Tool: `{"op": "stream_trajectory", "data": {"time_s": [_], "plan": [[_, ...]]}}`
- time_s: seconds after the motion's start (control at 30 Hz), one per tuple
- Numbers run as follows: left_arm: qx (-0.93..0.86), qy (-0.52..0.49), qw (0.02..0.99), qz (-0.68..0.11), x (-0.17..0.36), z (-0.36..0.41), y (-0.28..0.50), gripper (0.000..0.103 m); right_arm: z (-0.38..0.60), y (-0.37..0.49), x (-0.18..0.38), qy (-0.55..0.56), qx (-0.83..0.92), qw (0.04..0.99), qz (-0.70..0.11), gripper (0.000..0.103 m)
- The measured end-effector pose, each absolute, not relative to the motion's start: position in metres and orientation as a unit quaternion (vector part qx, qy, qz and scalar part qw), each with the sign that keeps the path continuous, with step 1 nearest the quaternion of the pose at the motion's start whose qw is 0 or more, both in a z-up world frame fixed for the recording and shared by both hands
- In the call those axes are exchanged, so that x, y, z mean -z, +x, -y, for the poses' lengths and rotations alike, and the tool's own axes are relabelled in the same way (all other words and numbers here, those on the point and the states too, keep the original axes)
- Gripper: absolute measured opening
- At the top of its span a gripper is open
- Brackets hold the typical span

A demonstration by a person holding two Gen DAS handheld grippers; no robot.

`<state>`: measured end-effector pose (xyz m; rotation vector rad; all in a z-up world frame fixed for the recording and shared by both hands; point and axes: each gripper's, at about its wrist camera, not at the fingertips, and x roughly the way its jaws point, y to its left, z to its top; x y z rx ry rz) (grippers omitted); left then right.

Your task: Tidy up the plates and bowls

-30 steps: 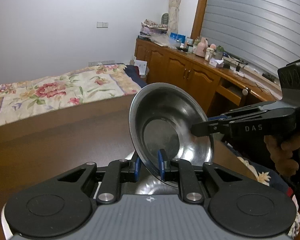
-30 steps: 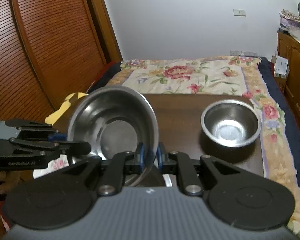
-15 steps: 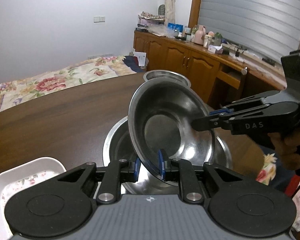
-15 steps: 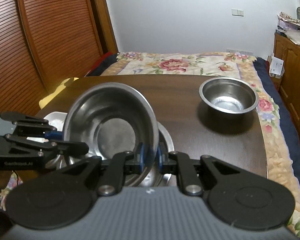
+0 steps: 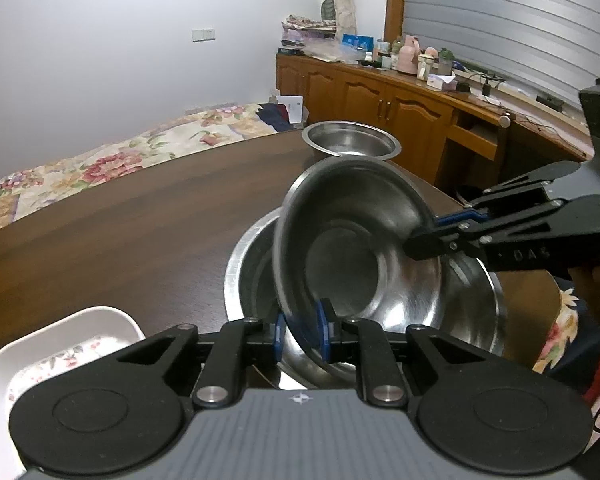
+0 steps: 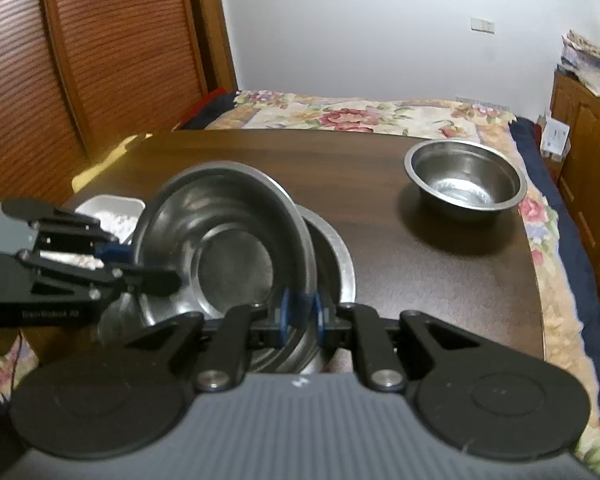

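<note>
A medium steel bowl is held tilted by both grippers, just above a larger steel bowl that sits on the dark wooden table. My left gripper is shut on the medium bowl's near rim; it also shows at the left of the right wrist view. My right gripper is shut on the opposite rim and shows at the right of the left wrist view. A small steel bowl stands apart on the table.
A white rectangular dish with a floral print sits on the table beside the large bowl. A flowered bed lies beyond the table. Wooden cabinets with clutter stand along the wall. The table edge is close at the right.
Both grippers have brought the medium bowl down toward the table. It now hangs low over the large bowl, and the white dish has come into view.
</note>
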<state>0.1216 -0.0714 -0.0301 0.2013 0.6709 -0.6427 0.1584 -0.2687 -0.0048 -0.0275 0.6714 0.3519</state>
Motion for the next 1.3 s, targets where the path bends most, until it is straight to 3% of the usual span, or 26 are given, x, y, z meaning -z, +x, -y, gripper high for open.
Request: {"op": "stream_trajectory", "data": {"time_s": [0.1,0.83,1.3], "plan": [[0.303,0.092,0.893,-0.321,0.029,0.07,0.122,0.017,0.265,0.155,0.005,-0.044,-0.168,0.93,-0.325,0.011],[0.288,0.058,0.908,-0.299,0.02,0.062,0.127,0.017,0.253,0.161,0.004,-0.085,-0.166,0.928,-0.323,0.012],[0.294,0.063,0.914,-0.272,-0.005,0.073,0.142,0.017,0.282,0.161,-0.015,0.008,-0.164,0.944,-0.285,0.013]]}}
